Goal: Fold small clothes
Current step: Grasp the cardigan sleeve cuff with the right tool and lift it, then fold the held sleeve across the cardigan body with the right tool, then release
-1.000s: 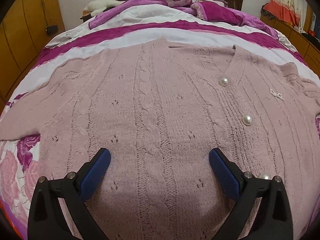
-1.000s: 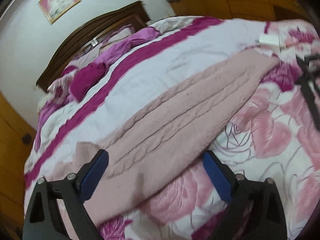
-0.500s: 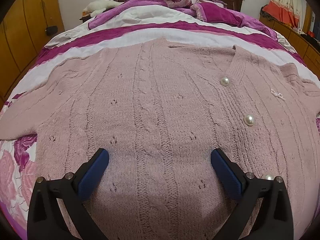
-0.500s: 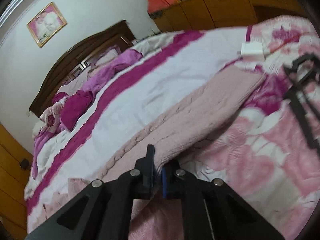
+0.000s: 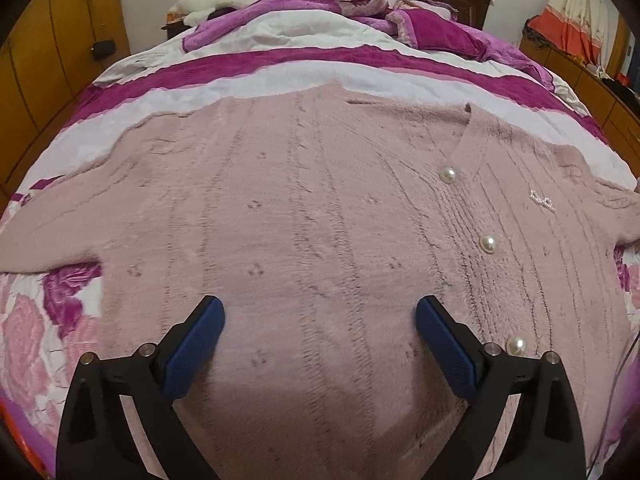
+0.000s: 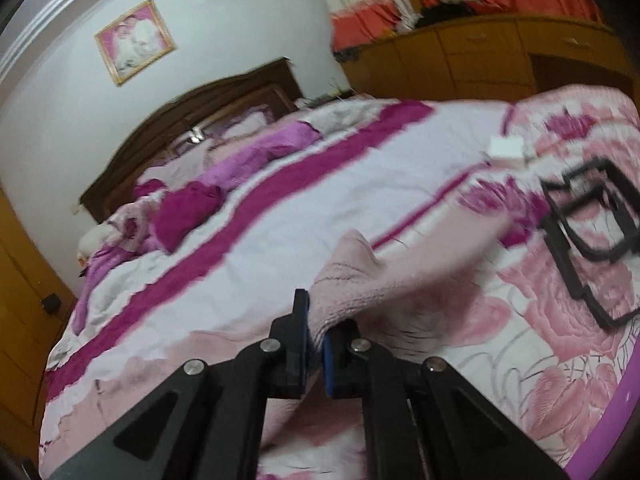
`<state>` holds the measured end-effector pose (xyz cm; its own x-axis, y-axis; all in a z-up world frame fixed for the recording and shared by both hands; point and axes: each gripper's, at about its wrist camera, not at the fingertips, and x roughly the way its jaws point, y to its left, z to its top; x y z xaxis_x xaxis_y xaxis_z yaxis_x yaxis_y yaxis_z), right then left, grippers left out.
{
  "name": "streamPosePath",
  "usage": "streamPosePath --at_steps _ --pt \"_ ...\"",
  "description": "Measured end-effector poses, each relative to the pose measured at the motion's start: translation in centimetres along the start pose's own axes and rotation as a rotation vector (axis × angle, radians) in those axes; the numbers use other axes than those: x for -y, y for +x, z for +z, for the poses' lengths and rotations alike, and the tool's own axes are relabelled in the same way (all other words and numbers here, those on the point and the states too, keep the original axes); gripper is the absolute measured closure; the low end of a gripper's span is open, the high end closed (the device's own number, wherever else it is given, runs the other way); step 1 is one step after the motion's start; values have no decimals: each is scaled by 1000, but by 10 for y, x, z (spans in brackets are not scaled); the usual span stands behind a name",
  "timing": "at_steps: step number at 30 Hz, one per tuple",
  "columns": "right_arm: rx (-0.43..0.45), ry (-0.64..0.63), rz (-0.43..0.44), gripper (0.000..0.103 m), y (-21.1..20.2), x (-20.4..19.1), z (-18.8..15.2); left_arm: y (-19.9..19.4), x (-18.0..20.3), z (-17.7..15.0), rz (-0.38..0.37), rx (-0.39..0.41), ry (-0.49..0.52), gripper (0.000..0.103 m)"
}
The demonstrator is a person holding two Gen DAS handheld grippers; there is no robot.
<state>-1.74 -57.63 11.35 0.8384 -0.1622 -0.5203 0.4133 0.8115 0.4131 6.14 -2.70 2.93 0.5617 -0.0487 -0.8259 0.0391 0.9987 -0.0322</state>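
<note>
A pale pink knitted cardigan (image 5: 304,208) lies spread flat, front up, across the middle of the bed (image 5: 280,64). Its V-neck points toward the right in the left wrist view, and a row of pearl buttons (image 5: 489,244) runs down its placket, with a small sparkly emblem (image 5: 542,201) near the chest. One sleeve stretches off to the left edge of that view.

The other sleeve (image 6: 400,272) shows in the right wrist view. The right tool (image 6: 316,340) is clamped tight on its edge, a fold of the pink knit pinched between the blue pads and pulled up off the bedspread, so the fabric rises in a small peak just beyond the fingertips.

The left tool (image 5: 320,320) hovers above the cardigan's lower body with its jaws spread wide and closing slightly. Only flat knit lies between them and neither pad grips it.

Around the garment, the floral pink and magenta bedspread (image 6: 560,360) covers the bed, with rumpled purple bedding (image 5: 420,28) heaped near the dark wooden headboard (image 6: 192,120). A black frame-like object (image 6: 588,232) and a small white box (image 6: 506,148) lie on the bedspread beyond the sleeve. Wooden cabinets (image 6: 480,56) line the wall, and a framed picture (image 6: 134,42) hangs above the headboard.
</note>
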Motion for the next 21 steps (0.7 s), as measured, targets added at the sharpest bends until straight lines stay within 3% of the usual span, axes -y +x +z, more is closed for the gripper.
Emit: streamPosePath --at_steps 12,21 --pt "61 -242 228 97 -47 -155 -14 -39 -36 3 40 62 -34 23" --pt "-24 -451 353 97 -33 -278 -84 -63 -65 3 39 108 -78 24"
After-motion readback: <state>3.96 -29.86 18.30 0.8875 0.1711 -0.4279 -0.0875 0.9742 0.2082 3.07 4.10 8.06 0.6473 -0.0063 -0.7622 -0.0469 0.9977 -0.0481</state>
